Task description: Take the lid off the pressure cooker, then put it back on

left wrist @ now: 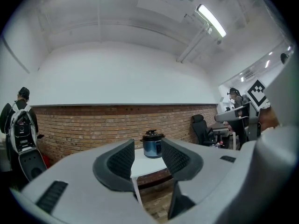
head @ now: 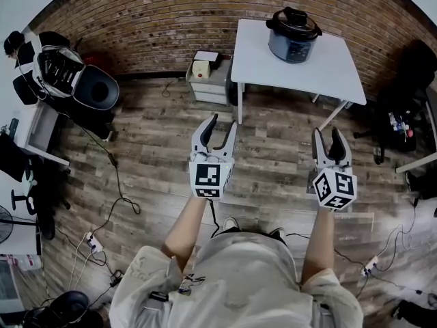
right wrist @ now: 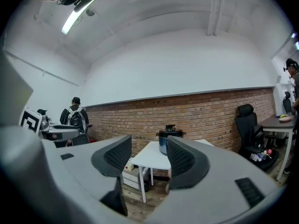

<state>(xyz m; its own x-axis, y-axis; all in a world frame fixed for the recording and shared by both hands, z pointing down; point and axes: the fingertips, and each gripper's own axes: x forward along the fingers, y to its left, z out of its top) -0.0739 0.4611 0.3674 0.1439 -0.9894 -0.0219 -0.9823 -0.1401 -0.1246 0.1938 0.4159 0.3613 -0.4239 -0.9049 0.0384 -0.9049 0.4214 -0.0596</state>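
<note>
The pressure cooker [head: 293, 36] stands on the far half of a white table [head: 328, 70], and its black lid [head: 293, 19] sits on top of the pot. The table stands against a curved brick wall [head: 157, 19]. Just left of the table, on the wooden floor [head: 157, 156], is a small grey drawer unit [head: 208, 84] with a box on it.

Both claws are held out level over the floor, well short of the table and aimed toward it. The left gripper [head: 222, 123] has its jaws spread wide and holds nothing. In the left gripper view the cooker shows far off in the gap between the two dark ribbed pads [left wrist: 122, 161]. The right gripper [head: 327, 134] also stands open and empty. In the right gripper view the cooker is partly hidden behind the right-hand pad [right wrist: 180, 158].

At the far left a person with a backpack [left wrist: 21, 125] stands by the wall, facing away.
</note>
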